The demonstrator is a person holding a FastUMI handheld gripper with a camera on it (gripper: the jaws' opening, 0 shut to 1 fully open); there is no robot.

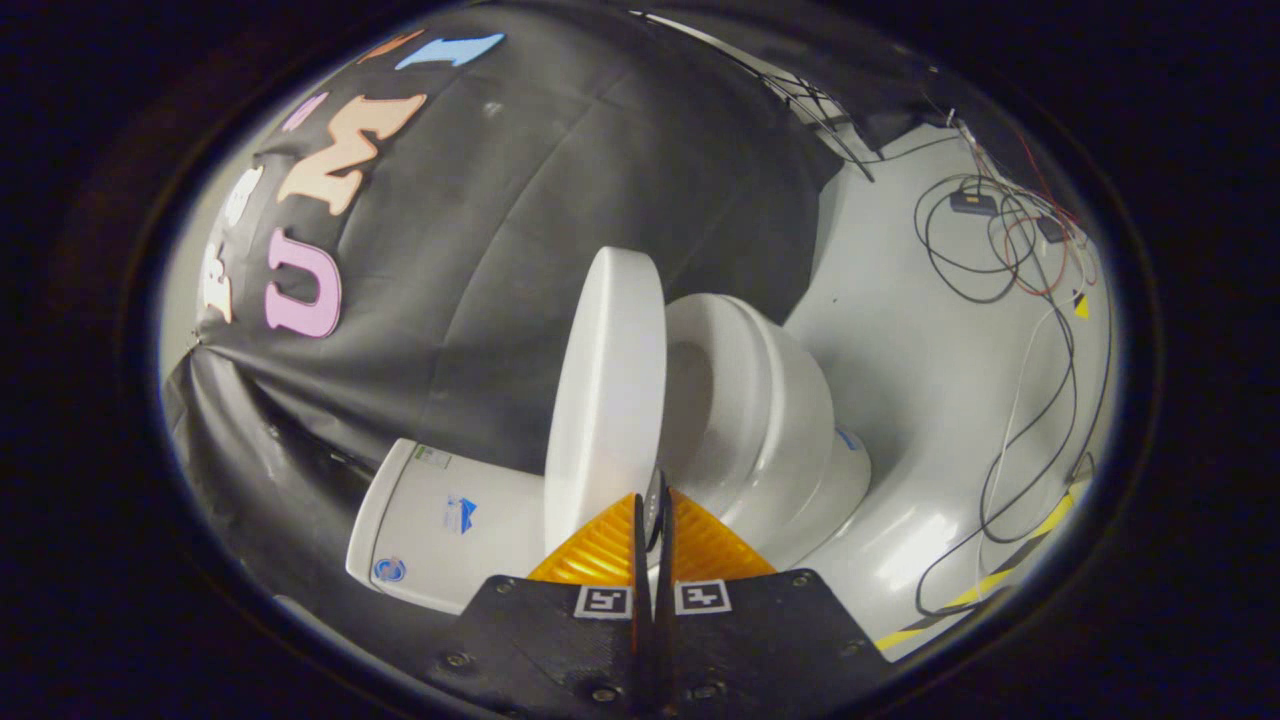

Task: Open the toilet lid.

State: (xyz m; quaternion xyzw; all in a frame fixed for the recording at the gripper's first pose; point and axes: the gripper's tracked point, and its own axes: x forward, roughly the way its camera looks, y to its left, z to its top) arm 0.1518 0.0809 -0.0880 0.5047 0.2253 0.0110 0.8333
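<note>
The white toilet lid [605,400] stands lifted well away from the seat [745,400], and the opening of the bowl shows between them. The tank [440,520] lies just past the lid's hinge end, against the black cloth wall. My gripper [652,505] is shut, its fingers pressed together with nothing gripped between them. The tips sit at the lid's near edge, in the gap between lid and seat. I cannot tell whether they touch the lid.
The toilet's base [830,500] rests on a pale glossy floor [920,380]. Loose black, white and red cables [1010,250] trail across the floor beyond the bowl. A yellow-and-black tape strip [990,580] marks the floor's edge.
</note>
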